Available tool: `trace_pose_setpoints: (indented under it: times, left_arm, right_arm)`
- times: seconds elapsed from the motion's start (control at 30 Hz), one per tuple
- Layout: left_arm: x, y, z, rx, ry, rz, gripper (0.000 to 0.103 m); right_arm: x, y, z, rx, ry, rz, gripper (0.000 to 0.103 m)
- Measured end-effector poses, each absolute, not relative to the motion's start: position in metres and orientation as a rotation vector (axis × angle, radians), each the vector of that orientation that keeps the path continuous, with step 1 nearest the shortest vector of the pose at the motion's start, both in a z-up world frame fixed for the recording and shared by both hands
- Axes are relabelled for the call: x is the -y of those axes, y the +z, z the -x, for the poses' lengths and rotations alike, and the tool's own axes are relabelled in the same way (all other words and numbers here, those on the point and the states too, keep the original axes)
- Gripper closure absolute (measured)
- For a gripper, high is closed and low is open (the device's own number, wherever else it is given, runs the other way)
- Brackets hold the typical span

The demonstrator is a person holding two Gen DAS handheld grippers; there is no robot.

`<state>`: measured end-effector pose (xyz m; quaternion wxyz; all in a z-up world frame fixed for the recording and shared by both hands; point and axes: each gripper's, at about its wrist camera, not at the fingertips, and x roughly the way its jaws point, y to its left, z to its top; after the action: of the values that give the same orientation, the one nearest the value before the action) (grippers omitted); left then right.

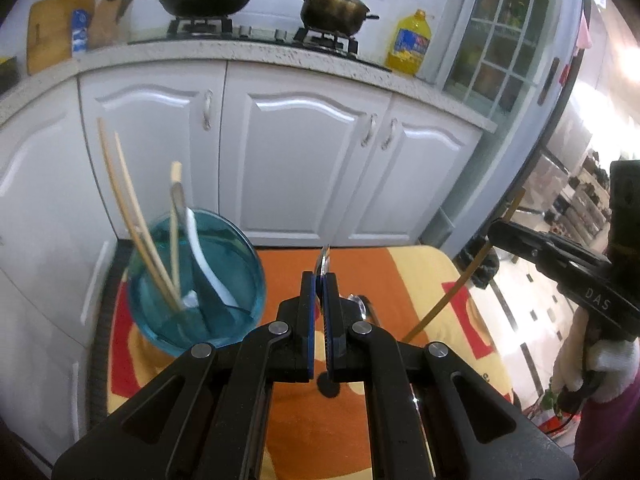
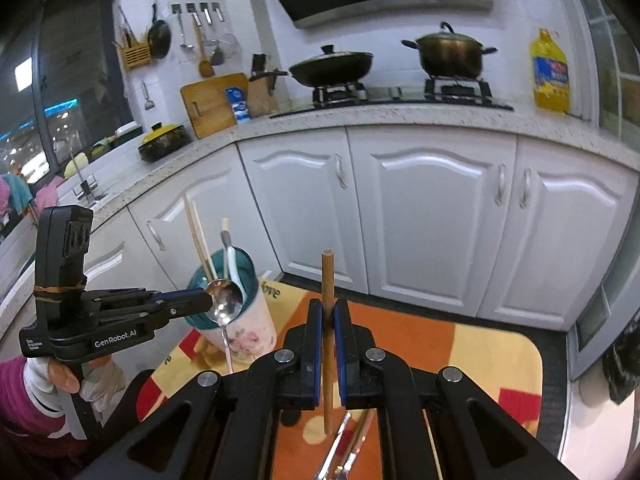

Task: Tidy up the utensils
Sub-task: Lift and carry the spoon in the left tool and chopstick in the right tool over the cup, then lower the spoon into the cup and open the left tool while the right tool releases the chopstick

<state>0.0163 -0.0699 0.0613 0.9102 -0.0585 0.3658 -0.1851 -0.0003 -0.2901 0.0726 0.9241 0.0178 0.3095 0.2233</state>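
Left gripper (image 1: 320,280): I have its jaws pinched on a metal spoon (image 2: 224,300); from the right wrist camera I see the bowl clamped edge-on, the handle hanging down in front of the cup.
Right gripper (image 2: 328,312): pressed together on a single wooden chopstick (image 2: 327,280), which stands nearly upright between the blue pads, both ends sticking out.
Cup (image 1: 196,276): teal inside, floral outside, standing on the orange and yellow mat (image 1: 384,272), to the left of both grippers.
Cup contents: I count two pale chopsticks (image 1: 124,204) leaning left, plus a white spoon (image 1: 204,256) and another handle.
Mat leftovers: more utensils (image 2: 348,444) lie under my right gripper, blurred.
Hands: white gloved hand (image 2: 96,380) grips the left handle.
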Motion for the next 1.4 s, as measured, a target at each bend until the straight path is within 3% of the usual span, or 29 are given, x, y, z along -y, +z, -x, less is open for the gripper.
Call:
trace_pose_setpoints:
  times: [0.67, 1.1, 1.4]
  left_arm:
    - [-0.007, 0.121, -0.041, -0.607, -0.23, 0.158, 0.101]
    - [-0.032, 0.11, -0.073, -0.547, -0.049, 0.078, 0.101]
    - [-0.02, 0.08, -0.081, -0.542, 0.016, -0.049, 0.101]
  right_arm:
    - [0.212, 0.143, -0.018, -0.504, 0.576, 0.061, 0.098]
    - [0.165, 0.155, -0.046, -0.479, 0.63, 0.065, 0.098]
    - [0.151, 0.126, -0.077, -0.546, 0.636, 0.039, 0.098]
